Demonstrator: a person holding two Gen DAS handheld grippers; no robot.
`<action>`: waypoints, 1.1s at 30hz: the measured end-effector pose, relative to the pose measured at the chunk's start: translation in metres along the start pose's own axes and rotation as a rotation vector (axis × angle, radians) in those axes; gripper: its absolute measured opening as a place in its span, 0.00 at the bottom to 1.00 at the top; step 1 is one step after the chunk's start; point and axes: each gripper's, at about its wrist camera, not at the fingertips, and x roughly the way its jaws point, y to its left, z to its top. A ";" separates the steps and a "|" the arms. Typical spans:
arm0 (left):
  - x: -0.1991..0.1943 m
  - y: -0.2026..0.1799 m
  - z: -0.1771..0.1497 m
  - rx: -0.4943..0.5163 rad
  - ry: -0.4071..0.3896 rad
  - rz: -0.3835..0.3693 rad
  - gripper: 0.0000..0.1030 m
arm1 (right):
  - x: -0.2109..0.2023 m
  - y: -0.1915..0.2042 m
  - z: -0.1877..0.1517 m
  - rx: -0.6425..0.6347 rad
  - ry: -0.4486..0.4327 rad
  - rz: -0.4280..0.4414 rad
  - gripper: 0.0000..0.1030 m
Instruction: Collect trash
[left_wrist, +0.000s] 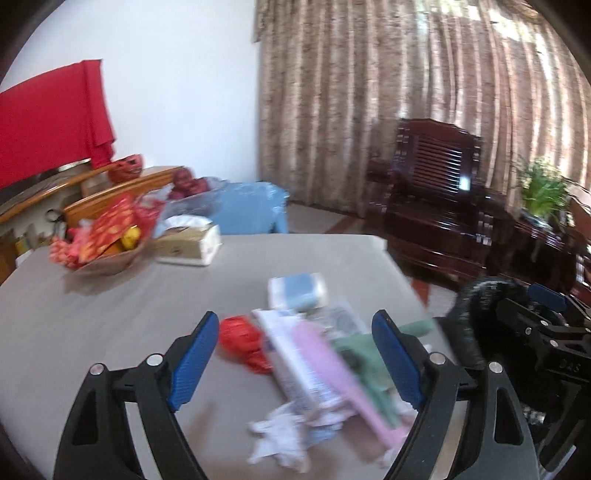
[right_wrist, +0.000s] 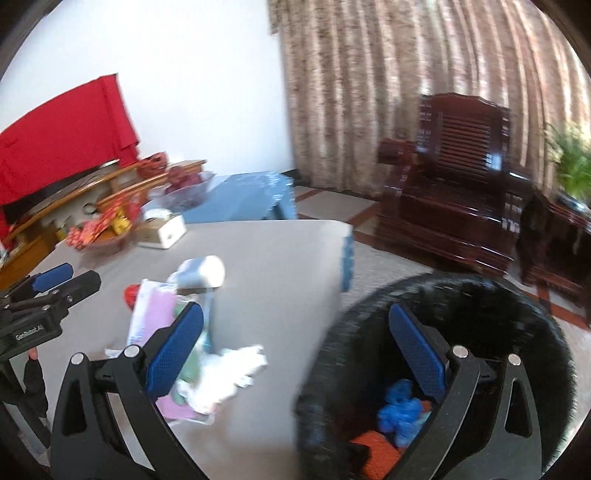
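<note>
A pile of trash lies near the grey table's (left_wrist: 110, 317) right front edge: a red wrapper (left_wrist: 242, 339), a white box with a pink strip (left_wrist: 314, 365), green wrapping (left_wrist: 364, 360), crumpled white tissue (left_wrist: 284, 432) and a blue-and-white pack (left_wrist: 297, 291). My left gripper (left_wrist: 295, 354) is open and empty just above the pile. My right gripper (right_wrist: 295, 347) is open and empty, over the table edge and the black bin (right_wrist: 461, 317), which holds blue (right_wrist: 400, 406) and orange (right_wrist: 376, 446) trash. The tissue (right_wrist: 229, 373) lies by its left finger.
A bowl of red packets and fruit (left_wrist: 107, 236) and a tissue box (left_wrist: 188, 242) stand at the table's far left. A blue stool (left_wrist: 255, 210), a dark wooden armchair (left_wrist: 432, 195) and a plant (left_wrist: 543, 188) stand beyond. The right gripper shows at the left view's edge (left_wrist: 535, 325).
</note>
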 end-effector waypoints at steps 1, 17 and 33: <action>0.002 0.006 -0.002 -0.007 0.004 0.017 0.80 | 0.006 0.007 0.001 -0.007 0.005 0.014 0.95; 0.027 0.032 -0.028 -0.062 0.094 0.037 0.76 | 0.038 0.049 -0.009 -0.077 0.064 0.067 0.90; 0.078 0.005 -0.046 -0.112 0.225 -0.124 0.44 | 0.042 0.033 -0.021 -0.058 0.091 0.028 0.89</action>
